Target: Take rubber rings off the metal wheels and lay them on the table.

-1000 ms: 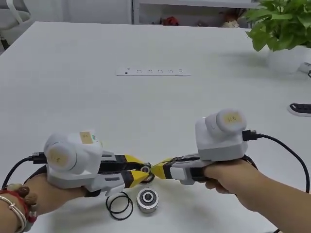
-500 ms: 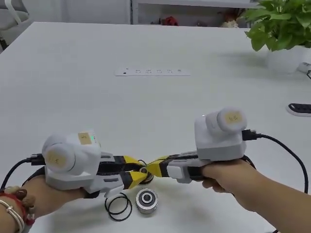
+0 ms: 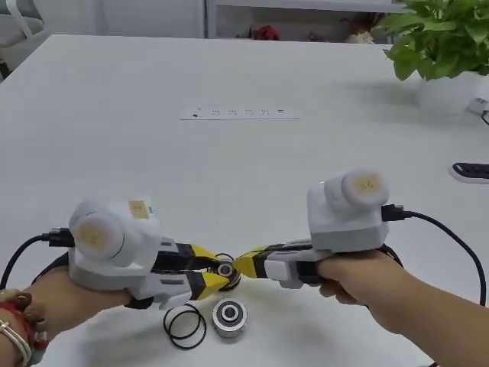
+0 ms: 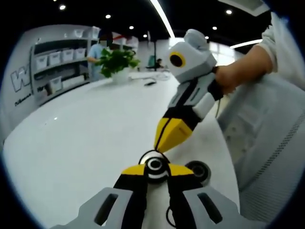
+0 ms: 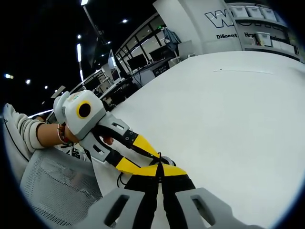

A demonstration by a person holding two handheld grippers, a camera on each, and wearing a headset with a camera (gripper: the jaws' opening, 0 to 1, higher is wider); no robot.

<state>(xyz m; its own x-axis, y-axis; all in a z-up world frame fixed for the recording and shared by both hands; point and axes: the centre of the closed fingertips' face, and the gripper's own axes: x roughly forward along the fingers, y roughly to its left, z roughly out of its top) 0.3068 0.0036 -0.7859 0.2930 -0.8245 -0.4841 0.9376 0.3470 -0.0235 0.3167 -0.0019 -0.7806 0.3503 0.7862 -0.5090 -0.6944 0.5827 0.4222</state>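
Observation:
My left gripper (image 3: 216, 272) is shut on a small metal wheel (image 3: 225, 270), which sits between its yellow jaw tips (image 4: 155, 165) just above the table. My right gripper (image 3: 241, 265) comes in from the right, tip to tip with it, and is shut on the thin black rubber ring (image 5: 159, 156) at the wheel's rim. A loop of that ring (image 3: 222, 258) stands off the wheel. Below the grippers lie loose black rubber rings (image 3: 186, 325) and a bare metal wheel (image 3: 229, 316), also visible past the left jaws (image 4: 198, 171).
The white table (image 3: 229, 176) stretches far ahead with wide free room. A flush socket strip (image 3: 238, 113) sits mid-table, a potted plant (image 3: 439, 46) at the far right, and a dark device (image 3: 472, 171) at the right edge.
The left gripper has rolled slightly and eased a little left. The two grippers stay tip to tip on the wheel, and the loose rings and bare wheel have not moved.

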